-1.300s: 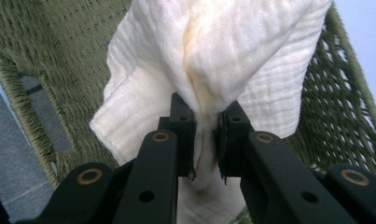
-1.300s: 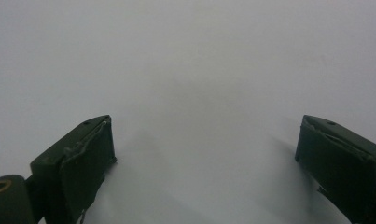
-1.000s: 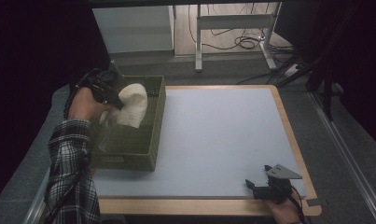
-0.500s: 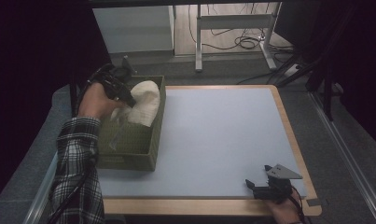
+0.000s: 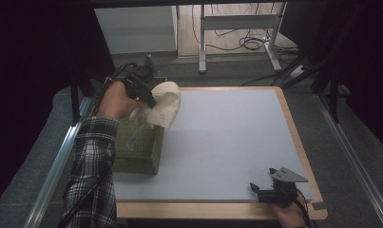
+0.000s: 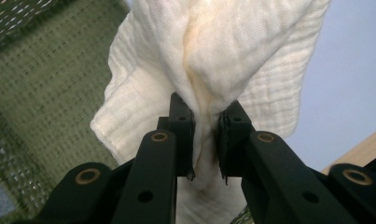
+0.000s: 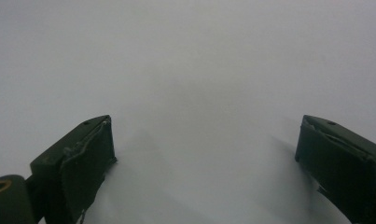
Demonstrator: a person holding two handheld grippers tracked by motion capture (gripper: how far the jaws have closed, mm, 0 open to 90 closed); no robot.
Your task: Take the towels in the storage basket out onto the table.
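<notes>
We see the left gripper (image 6: 205, 140) clamped on a soft, light cloth (image 5: 164, 103) above the green basket (image 5: 140, 153), perhaps best held by its bunched fold. The right gripper (image 7: 204, 163) rests apart, empty.

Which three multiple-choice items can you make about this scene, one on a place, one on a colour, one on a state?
1. Where is the right tongs?
A. inside the basket
B. at the near right corner of the table
C. on the floor

2. What colour is the basket?
A. red
B. white
C. green

3. What state is the left tongs in?
A. shut on the white cloth
B. wide open, holding nothing
C. lying on the table

Answers: 1 B, the high view shows it low by the table's near right edge. 2 C, its woven walls are olive green. 3 A, its jaws pinch a fold of the white cloth.
</notes>
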